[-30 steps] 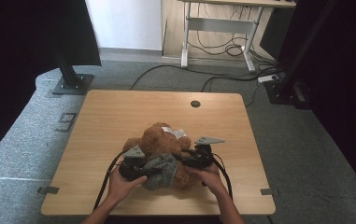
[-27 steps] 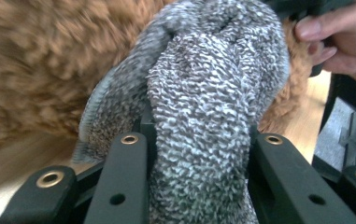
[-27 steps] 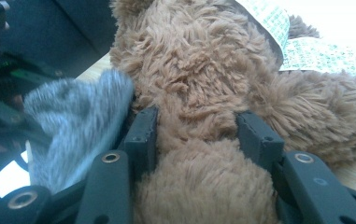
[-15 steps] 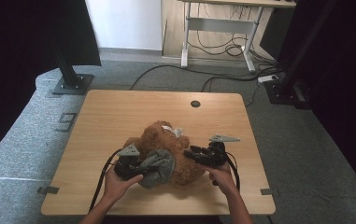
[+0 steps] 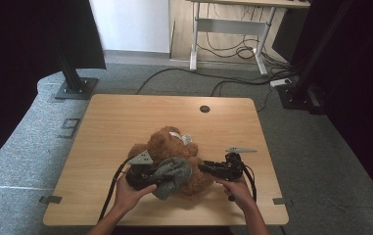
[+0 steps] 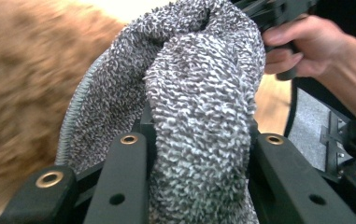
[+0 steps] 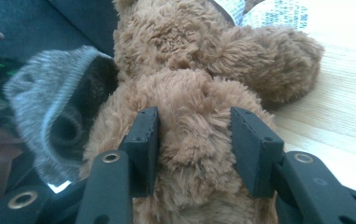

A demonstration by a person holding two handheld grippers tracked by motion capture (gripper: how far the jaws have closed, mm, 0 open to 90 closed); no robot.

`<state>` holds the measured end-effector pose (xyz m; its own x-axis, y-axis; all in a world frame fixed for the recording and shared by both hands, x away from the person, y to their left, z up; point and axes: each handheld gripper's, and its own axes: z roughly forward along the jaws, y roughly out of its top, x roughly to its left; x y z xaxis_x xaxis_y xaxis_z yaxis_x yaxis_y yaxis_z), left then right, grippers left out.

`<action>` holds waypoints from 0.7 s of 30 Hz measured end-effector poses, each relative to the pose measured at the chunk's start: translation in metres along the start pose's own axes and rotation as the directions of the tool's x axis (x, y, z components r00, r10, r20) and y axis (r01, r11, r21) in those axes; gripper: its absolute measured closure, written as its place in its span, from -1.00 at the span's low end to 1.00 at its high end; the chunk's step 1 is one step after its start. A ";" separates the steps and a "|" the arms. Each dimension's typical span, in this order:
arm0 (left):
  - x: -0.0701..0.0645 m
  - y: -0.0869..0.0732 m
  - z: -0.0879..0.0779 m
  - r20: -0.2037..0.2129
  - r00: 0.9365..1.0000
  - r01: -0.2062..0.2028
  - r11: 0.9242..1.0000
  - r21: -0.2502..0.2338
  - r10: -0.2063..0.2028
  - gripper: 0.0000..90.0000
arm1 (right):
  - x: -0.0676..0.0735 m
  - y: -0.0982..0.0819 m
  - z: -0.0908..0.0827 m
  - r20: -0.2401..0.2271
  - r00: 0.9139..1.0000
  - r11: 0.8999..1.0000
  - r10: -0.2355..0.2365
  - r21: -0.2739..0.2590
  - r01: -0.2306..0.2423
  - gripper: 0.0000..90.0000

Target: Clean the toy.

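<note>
Wooden table: grey sock clamped between left fingers.

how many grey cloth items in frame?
1: a grey knit cloth clamped in the left gripper, lying against the brown teddy bear near the table's front edge. More could be hidden under the bear.

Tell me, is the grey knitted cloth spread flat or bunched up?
Bunched up: the grey knitted cloth hangs in thick folds.

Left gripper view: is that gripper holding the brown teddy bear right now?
No. The left gripper is clamped on the grey knitted cloth; the teddy bear lies beside it.
</note>
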<state>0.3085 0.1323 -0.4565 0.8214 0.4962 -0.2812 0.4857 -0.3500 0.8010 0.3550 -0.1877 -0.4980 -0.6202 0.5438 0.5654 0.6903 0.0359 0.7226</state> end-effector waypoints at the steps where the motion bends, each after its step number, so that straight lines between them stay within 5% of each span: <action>1: -0.002 0.001 0.001 0.002 1.000 -0.007 1.000 0.001 0.007 0.48 | 0.002 0.000 0.002 0.006 1.000 1.000 -0.011 0.005 0.010 0.21; 13: -0.014 0.002 0.018 0.011 0.999 -0.042 0.999 0.026 0.041 0.47 | 0.030 -0.001 0.024 0.083 0.995 0.999 -0.051 -0.001 0.051 0.27; 21: -0.002 -0.009 0.007 -0.008 1.000 -0.016 0.999 0.033 0.017 0.47 | 0.037 -0.001 0.026 0.079 0.993 0.997 -0.083 0.015 0.082 0.29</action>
<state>0.3049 0.1289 -0.4670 0.8270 0.4963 -0.2639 0.4818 -0.3840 0.7876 0.3413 -0.1457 -0.4888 -0.6438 0.6038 0.4701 0.6426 0.0931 0.7605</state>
